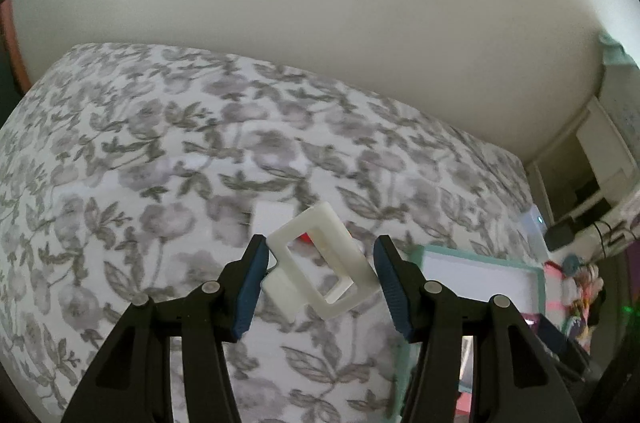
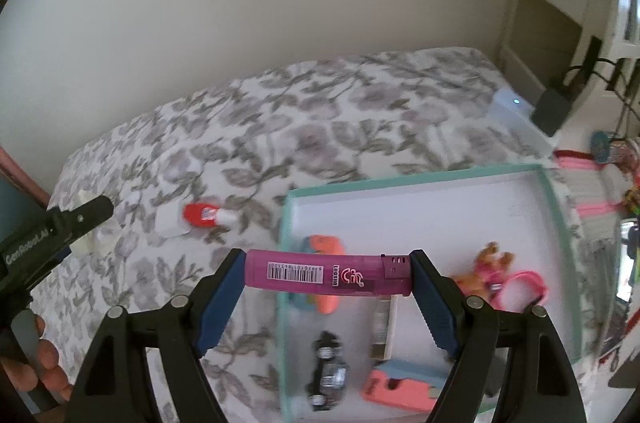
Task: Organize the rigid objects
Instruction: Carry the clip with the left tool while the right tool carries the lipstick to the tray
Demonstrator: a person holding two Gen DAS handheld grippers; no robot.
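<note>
From the left wrist, the left gripper (image 1: 320,275) pinches a white plastic frame (image 1: 320,263) between its blue pads, held tilted above the floral bedspread (image 1: 160,143). The frame looks stiff, light and hollow, so a grip across its outer bars, as now, should hold it; its thin walls might crack under a hard squeeze. The teal-rimmed tray (image 1: 536,287) lies just right of the fingers.

From the right wrist, the right gripper (image 2: 326,273) clamps a purple lighter (image 2: 328,273) end to end, its jaws spread wide along its length. The lighter seems rigid, light and smooth, so it could slip. Below and beyond it sits the tray (image 2: 556,207), holding a toy car (image 2: 326,371) and pink toys. A red item (image 2: 202,215) lies on the bedspread, left of the fingers
</note>
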